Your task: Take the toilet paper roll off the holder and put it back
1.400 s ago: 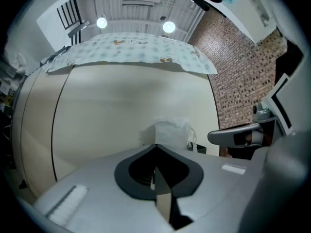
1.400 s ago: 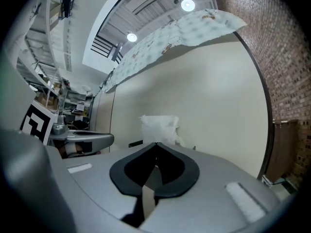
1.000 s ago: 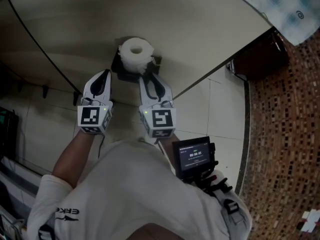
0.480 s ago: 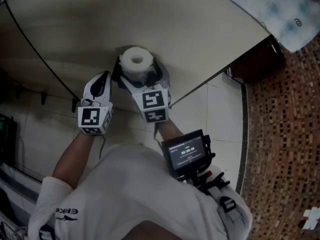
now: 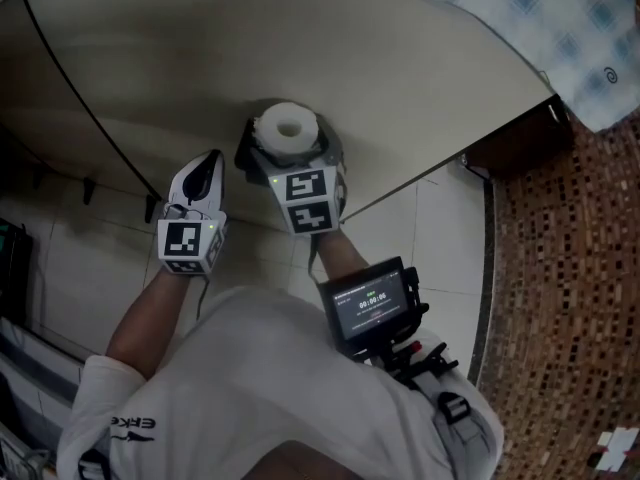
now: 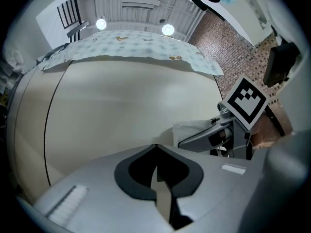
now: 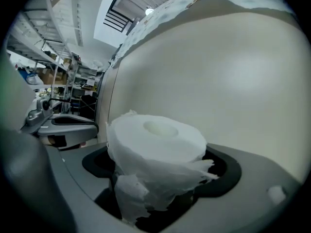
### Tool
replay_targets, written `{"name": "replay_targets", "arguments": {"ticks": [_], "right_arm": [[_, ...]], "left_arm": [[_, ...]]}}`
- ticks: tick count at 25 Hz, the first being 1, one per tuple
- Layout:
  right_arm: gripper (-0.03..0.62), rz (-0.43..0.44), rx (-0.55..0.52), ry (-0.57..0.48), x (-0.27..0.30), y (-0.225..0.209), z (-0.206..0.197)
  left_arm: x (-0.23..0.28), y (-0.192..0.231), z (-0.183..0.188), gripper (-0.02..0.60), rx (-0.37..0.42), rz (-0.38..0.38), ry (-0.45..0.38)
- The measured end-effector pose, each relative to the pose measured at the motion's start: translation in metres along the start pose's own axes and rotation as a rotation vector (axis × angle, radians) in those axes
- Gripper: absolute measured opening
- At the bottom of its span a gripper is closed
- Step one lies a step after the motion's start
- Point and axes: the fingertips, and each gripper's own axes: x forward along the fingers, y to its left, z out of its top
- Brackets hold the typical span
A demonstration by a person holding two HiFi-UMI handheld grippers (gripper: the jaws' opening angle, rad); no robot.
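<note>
A white toilet paper roll (image 5: 288, 126) stands upright on a holder at the cream wall (image 5: 150, 58); the holder is mostly hidden under it. My right gripper (image 5: 291, 150) has its jaws spread wide on both sides of the roll. In the right gripper view the roll (image 7: 155, 142) fills the space between the fingers (image 7: 99, 164), with small gaps and a ragged loose sheet hanging in front. These jaws have just been opening, with the roll between them. My left gripper (image 5: 208, 160) is shut and empty, just left of the roll, and points at the wall (image 6: 121, 106).
A thin dark cable (image 5: 70, 88) runs down the wall at the left. A patterned cloth (image 5: 570, 28) drapes over the wall's top. A dark cabinet (image 5: 510, 138) and mosaic floor (image 5: 560, 288) lie to the right. A small screen (image 5: 368, 303) hangs at the person's chest.
The right gripper moved forward from beside the roll and its jaws spread wide around it. The left gripper stayed in place, shut.
</note>
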Motion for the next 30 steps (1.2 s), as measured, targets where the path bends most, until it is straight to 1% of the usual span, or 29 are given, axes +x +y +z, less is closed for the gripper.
{"name": "replay_targets", "arguments": {"ticks": [4,7,11,16,18,23,28,30], "right_arm": [[0.490,0.006,-0.013,-0.021,-0.004,0.002,0.003],[0.486,-0.003,-0.026,-0.069,-0.011,0.002,0.010],[0.485,-0.045,0.004,-0.124,-0.020,-0.012,0.017],[0.484,-0.107,0.052,-0.127,-0.025,-0.034,0.009],[0.483,-0.137,0.063,-0.124,-0.038,-0.046,0.002],[0.483,-0.193,0.098,-0.128,-0.097,-0.086,-0.019],[0.483,-0.219,0.126,-0.131,-0.113,-0.101,-0.032],[0.483,-0.215,0.158,-0.140,-0.114,-0.104,-0.037]], "left_arm": [[0.000,0.000,0.000,0.002,0.002,0.003,0.001],[0.002,0.002,-0.001,0.002,-0.006,0.000,-0.003],[0.009,0.000,-0.001,0.002,-0.002,-0.022,-0.010],[0.025,-0.004,-0.006,0.002,-0.009,-0.064,-0.013],[0.029,-0.016,-0.003,0.002,-0.006,-0.085,-0.018],[0.027,-0.075,0.012,0.002,0.004,-0.124,-0.027],[0.031,-0.094,0.013,0.002,0.010,-0.150,-0.024],[0.032,-0.097,0.013,0.002,0.013,-0.152,-0.022]]}}
